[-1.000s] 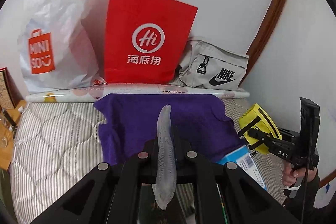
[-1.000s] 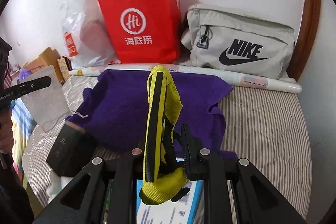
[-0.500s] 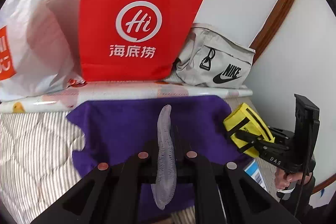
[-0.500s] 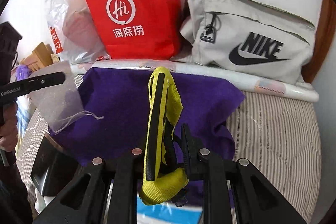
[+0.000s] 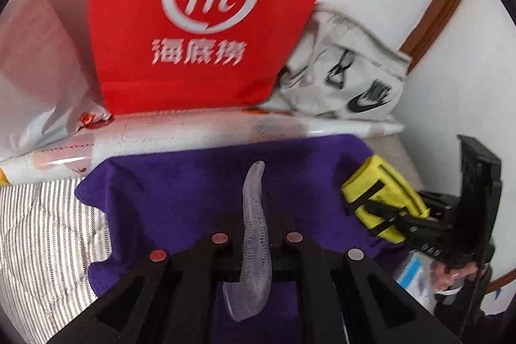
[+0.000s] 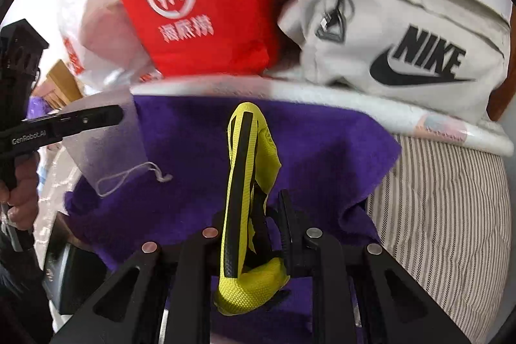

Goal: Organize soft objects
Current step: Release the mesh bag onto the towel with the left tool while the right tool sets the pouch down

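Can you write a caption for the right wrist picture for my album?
Right tongs hold a yellow pouch above a purple towel, facing a red bag.

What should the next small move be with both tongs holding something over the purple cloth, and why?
Probably lower the left tongs a little and open them. They are shut on the sheer drawstring pouch, which hangs above the purple cloth with its cord dangling. The right tongs are shut on the yellow strap pouch to its right, apart from it, so the spot beneath looks free.
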Available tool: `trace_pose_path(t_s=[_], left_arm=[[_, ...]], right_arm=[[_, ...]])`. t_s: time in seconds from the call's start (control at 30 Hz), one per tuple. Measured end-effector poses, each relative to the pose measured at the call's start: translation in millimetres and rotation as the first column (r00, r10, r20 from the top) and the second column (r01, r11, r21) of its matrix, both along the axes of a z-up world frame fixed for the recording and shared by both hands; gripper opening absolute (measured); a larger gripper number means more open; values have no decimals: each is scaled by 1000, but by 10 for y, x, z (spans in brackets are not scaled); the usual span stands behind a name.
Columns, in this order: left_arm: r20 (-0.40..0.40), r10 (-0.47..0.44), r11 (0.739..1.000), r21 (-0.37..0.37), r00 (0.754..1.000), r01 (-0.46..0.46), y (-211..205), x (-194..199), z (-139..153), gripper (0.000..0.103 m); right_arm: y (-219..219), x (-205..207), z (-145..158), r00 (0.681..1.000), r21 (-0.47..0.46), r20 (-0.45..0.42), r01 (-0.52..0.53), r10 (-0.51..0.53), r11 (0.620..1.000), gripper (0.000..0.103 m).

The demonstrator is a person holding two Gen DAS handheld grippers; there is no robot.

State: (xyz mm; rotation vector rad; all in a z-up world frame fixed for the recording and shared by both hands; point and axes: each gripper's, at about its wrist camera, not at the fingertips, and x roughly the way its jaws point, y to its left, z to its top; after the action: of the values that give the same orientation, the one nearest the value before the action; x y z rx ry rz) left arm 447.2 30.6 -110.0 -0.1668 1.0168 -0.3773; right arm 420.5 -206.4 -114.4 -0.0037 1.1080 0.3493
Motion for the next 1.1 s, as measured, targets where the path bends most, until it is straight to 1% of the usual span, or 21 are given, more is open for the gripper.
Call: trace_pose_path(t_s=[0.07,0.13,0.23,0.27,0.3,0.33,0.37,0.4,0.43,0.47,0.5,0.57,0.63,0.7,0.83,0.9,0.97,1.0,1.03,1.1], left_arm=[[-18,21,999,51,1000,-20,11,56,-97,7],[-20,34,996,84,999,-32,34,92,-155,7],[-28,40,993,112,999,-37,57,140,-207,7],[-29,41,991,126,999,-37,58,154,-216,11],[-26,41,989,145,999,-36,50,166,-222,18],[-19,44,985,166,999,-40,47,179,-225,22],[-12,49,983,178,999,-46,52,192,-226,30],[-9,53,982,181,999,-51,61,197,-224,39],[-4,56,982,180,998,-54,75,201,-217,43],[-1,58,982,178,998,-57,91,198,-207,51],[3,62,982,176,998,-62,107,194,-198,58],[14,65,982,175,998,-67,134,169,-169,59],[17,67,983,168,998,-69,137,155,-135,60],[24,74,981,177,997,-77,159,129,-95,64],[61,76,978,191,995,-86,198,51,30,66],[75,78,979,182,994,-90,201,18,91,72],[81,84,977,191,993,-98,212,-19,152,73],[83,88,975,199,993,-103,216,-42,181,73],[88,92,974,200,992,-108,220,-70,211,73],[98,94,974,195,991,-112,226,-153,289,72]], right_arm=[[-34,31,-33,1000,-2,-7,12,-12,1000,20],[-48,44,-52,1000,-17,-7,14,-14,1000,20],[-40,68,-80,1000,-33,-10,3,-3,999,22],[-48,78,-82,1000,-35,-10,5,-5,999,22],[-61,90,-89,1000,-38,-11,10,-10,999,23],[-76,105,-91,1000,-41,-13,16,-17,999,24],[-89,122,-94,1000,-43,-14,22,-23,999,24],[-100,138,-93,999,-46,-14,28,-29,999,24],[-114,147,-90,999,-52,-11,35,-36,998,24],[-124,148,-83,999,-64,-6,41,-42,997,25],[-131,149,-77,999,-77,-3,43,-43,996,27],[-151,145,-54,999,-88,6,49,-49,995,32],[-168,128,-21,998,-89,17,57,-56,994,41],[-204,96,32,997,-90,29,68,-65,994,44],[-239,20,124,996,-118,50,78,-73,990,48],[-258,-23,170,996,-128,58,79,-72,989,50],[-271,-72,222,994,-136,77,83,-74,987,54],[-271,-93,244,994,-142,82,88,-76,986,59],[-276,-127,278,993,-150,91,94,-81,984,61],[-288,-198,337,991,-144,106,93,-78,985,62]])
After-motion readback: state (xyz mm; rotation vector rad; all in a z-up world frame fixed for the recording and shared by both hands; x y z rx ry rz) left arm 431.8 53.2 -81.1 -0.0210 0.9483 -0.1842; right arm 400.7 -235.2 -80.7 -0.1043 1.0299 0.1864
